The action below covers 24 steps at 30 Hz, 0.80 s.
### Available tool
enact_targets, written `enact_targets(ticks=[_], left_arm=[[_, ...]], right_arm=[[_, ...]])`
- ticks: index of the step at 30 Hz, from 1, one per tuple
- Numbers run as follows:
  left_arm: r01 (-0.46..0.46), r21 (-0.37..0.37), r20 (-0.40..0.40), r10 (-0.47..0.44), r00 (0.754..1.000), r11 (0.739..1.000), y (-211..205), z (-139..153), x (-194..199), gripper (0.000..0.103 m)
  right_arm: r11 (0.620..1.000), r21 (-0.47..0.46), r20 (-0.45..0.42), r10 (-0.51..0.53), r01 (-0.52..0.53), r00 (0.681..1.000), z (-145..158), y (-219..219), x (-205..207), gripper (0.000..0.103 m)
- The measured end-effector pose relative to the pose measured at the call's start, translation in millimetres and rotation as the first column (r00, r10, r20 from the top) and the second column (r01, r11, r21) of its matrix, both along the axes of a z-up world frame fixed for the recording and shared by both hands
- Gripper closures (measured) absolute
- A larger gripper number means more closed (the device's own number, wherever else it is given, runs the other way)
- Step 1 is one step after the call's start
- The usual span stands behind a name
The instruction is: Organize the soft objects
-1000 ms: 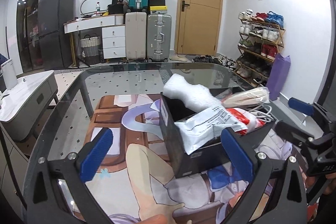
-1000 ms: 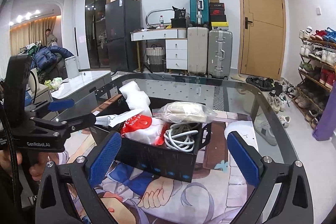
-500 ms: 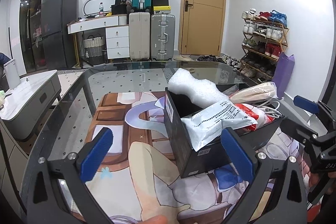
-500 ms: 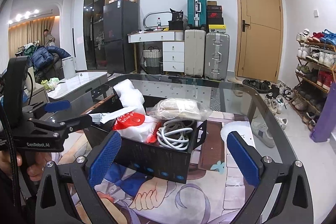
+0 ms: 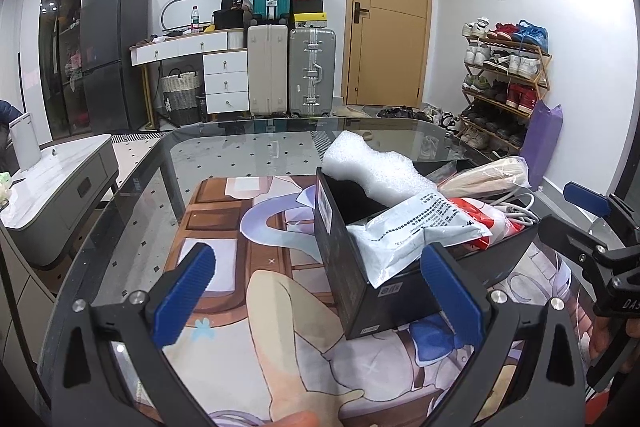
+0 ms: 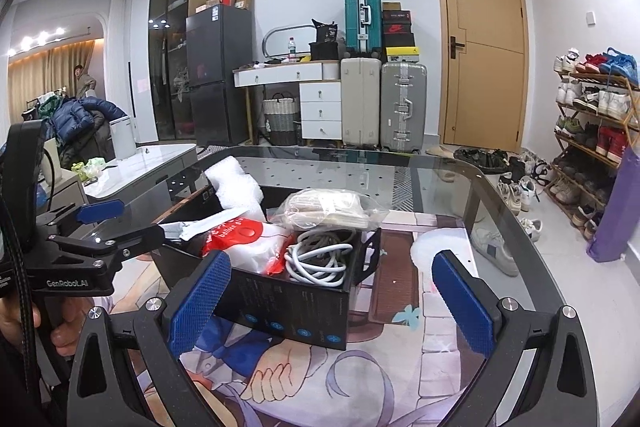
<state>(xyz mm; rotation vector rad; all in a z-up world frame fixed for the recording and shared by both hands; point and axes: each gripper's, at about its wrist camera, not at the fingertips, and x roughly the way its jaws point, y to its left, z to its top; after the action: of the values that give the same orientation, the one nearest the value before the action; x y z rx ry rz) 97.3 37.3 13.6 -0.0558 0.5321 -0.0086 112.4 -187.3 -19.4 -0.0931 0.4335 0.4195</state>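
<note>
Left wrist view: black box [image 5: 352, 267] sat on the counter [image 5: 248, 155], packed with a foam sheet [image 5: 372, 173], a grey mailer bag [image 5: 404, 235], a red-and-white pouch [image 6: 248, 239], a bagged cloth [image 6: 332, 207] and a white cable [image 6: 320, 259].
Left gripper [image 5: 316, 291]: spread wide, empty.
Right gripper [image 6: 332, 303]: spread wide, empty.
Handling: likely light, squashy; plastic probably slippery.
Hold: pinch a loose bag edge or the foam's free end.

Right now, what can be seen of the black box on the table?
The black box is an open-topped, cardboard-looking carton with printed icons and a label on its sides. It sits upright on the illustrated mat, overfilled: white foam, a red-and-white packet, a clear bag and a coiled white cable rise above its rim. Neither gripper touches it.
</note>
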Motion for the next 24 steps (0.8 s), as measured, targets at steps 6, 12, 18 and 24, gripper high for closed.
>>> enact_targets(ticks=[6, 12, 18, 24], left_arm=[[-0.005, -0.006, 0.002, 0.005, 1.0, 1.0, 0.5, 1.3, -0.4, 0.0], [-0.013, -0.02, 0.008, 0.013, 1.0, 1.0, 3.4, 2.5, -0.9, 0.0], [-0.012, -0.021, 0.008, 0.012, 1.0, 1.0, 4.8, 2.2, -0.9, 0.0], [-0.013, -0.023, 0.016, 0.013, 1.0, 1.0, 4.7, 3.2, -1.8, 0.0]], right_arm=[[1.0, -0.009, -0.005, -0.007, 0.007, 1.0, 1.6, 0.0, 3.4, 0.001], [1.0, -0.003, -0.006, -0.013, 0.013, 1.0, 1.4, 0.4, 3.0, 0.001], [1.0, 0.002, -0.003, -0.016, 0.016, 1.0, 6.6, -0.4, 2.6, 0.001], [1.0, 0.003, -0.003, -0.016, 0.016, 1.0, 6.5, -0.7, 2.7, 0.001]])
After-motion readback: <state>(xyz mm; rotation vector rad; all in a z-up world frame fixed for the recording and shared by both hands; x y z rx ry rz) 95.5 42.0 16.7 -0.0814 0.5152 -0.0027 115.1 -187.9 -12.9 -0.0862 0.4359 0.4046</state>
